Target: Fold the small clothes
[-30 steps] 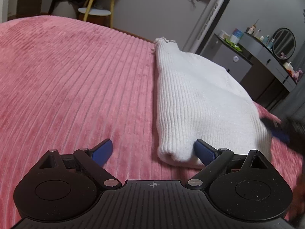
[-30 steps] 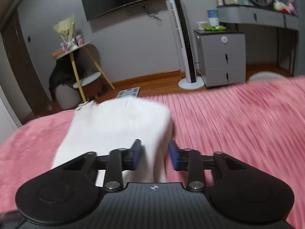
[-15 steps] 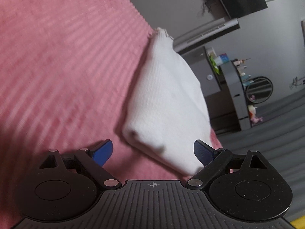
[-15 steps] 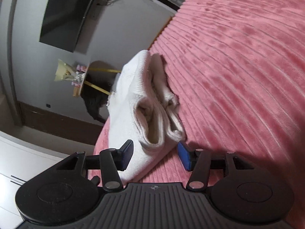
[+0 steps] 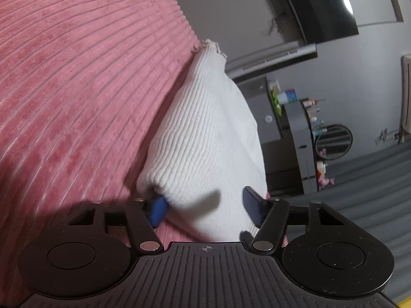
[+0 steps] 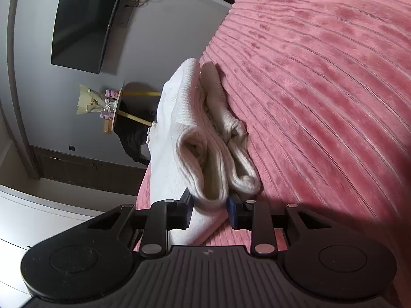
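A folded white ribbed knit garment (image 5: 205, 133) lies on the pink ribbed bedspread (image 5: 77, 77). My left gripper (image 5: 205, 209) straddles its near corner and its jaws are closing. One blue pad is tucked under the cloth's edge; the other hovers just above the cloth and casts a shadow on it. In the right wrist view the garment's (image 6: 179, 118) stacked layers and a rolled sleeve show at its open side on the bedspread (image 6: 321, 77). My right gripper (image 6: 210, 211) is closing too, and its pads pinch the near end of the layers.
Both views are rolled sideways. A wall television (image 5: 321, 7) hangs beyond the bed, with a tower fan (image 5: 269, 56), a grey cabinet (image 5: 295, 133) and a round mirror (image 5: 334, 142). A small table with a bouquet (image 6: 102, 105) stands past the bed's other side.
Both grippers have rolled and dropped to the garment's near edge. The left jaws narrowed around the corner, one pad slipping under it. The right jaws closed onto the layered end.
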`<act>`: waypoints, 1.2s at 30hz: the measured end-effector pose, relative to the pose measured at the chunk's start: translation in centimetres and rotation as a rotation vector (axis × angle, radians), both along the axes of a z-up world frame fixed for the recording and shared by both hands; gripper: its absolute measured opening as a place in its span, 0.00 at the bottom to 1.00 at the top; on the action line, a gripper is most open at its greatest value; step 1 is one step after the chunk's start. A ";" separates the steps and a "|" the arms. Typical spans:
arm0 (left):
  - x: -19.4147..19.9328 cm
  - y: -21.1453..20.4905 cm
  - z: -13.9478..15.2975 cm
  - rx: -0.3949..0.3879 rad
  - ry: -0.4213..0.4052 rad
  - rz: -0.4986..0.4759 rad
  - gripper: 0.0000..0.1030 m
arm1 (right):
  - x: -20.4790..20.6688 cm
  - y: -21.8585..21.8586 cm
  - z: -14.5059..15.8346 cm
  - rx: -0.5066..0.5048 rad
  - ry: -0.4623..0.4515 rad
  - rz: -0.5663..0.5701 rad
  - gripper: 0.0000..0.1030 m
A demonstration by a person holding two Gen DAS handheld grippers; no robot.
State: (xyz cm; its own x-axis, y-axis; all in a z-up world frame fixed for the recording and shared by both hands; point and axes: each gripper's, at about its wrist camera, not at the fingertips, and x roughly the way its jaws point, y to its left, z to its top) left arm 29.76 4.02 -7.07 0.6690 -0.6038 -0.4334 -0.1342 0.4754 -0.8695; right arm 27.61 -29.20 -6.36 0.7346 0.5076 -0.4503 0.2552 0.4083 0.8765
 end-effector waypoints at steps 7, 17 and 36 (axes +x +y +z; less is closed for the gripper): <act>0.0 0.8 -0.4 0.078 -0.020 0.028 0.26 | 1.1 0.9 0.6 -0.152 -0.021 0.025 0.15; -0.5 0.6 0.2 0.138 -0.050 0.033 0.23 | 0.7 2.9 3.3 -0.483 -0.085 0.088 0.14; -0.7 1.7 0.0 0.205 0.001 -0.031 0.28 | 0.6 2.5 3.2 -0.578 -0.092 0.158 0.14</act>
State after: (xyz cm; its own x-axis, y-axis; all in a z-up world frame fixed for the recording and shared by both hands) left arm 29.03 5.76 -7.06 0.6513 -0.5228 -0.5500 -0.1173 0.6467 -0.7537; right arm 28.19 -26.65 -3.13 0.7189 0.3061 -0.6241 0.0863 0.8516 0.5170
